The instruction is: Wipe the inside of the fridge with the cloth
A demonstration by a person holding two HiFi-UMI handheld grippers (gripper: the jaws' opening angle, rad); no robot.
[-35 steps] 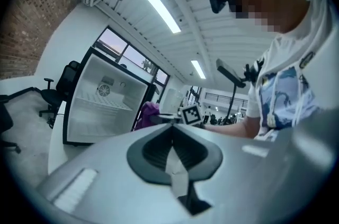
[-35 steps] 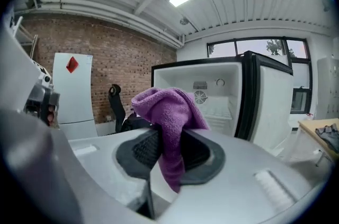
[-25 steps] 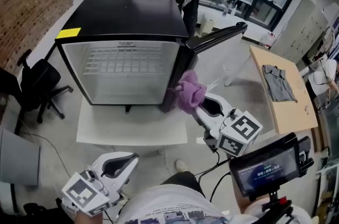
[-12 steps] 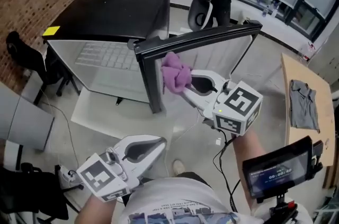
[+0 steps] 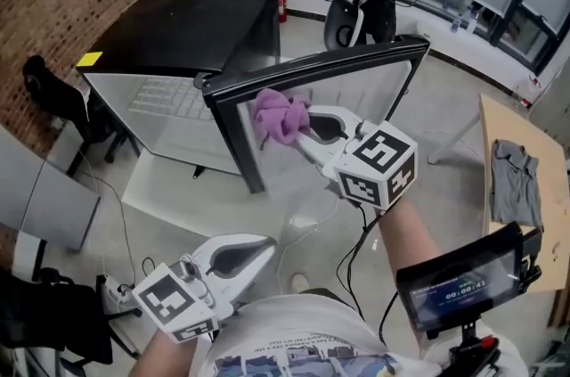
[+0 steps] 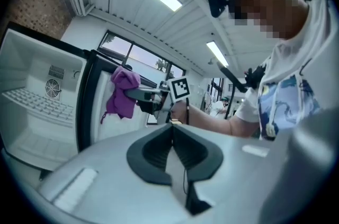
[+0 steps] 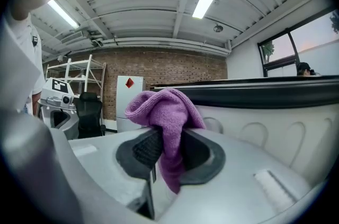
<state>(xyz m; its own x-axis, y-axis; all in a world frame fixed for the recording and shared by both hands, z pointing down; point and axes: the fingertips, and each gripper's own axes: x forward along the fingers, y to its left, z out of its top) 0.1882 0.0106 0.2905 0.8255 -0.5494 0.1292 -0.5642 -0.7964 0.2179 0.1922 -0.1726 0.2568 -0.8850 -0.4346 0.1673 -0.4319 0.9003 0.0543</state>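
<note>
While right tongs (image 5: pixel 298 130) clamp purple cloth (image 5: pixel 278 117) beside open fridge door (image 5: pixel 312 68), left tongs (image 5: pixel 261 250) closed, empty, near left; fridge (image 5: pixel 187 28) far left.

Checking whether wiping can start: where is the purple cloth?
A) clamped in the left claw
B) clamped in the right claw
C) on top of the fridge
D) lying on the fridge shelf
B: the right gripper view shows the purple cloth pinched in the shut right claw.

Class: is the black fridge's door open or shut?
Open: the black-framed door stands swung out, exposing the white wire shelf inside.
</note>
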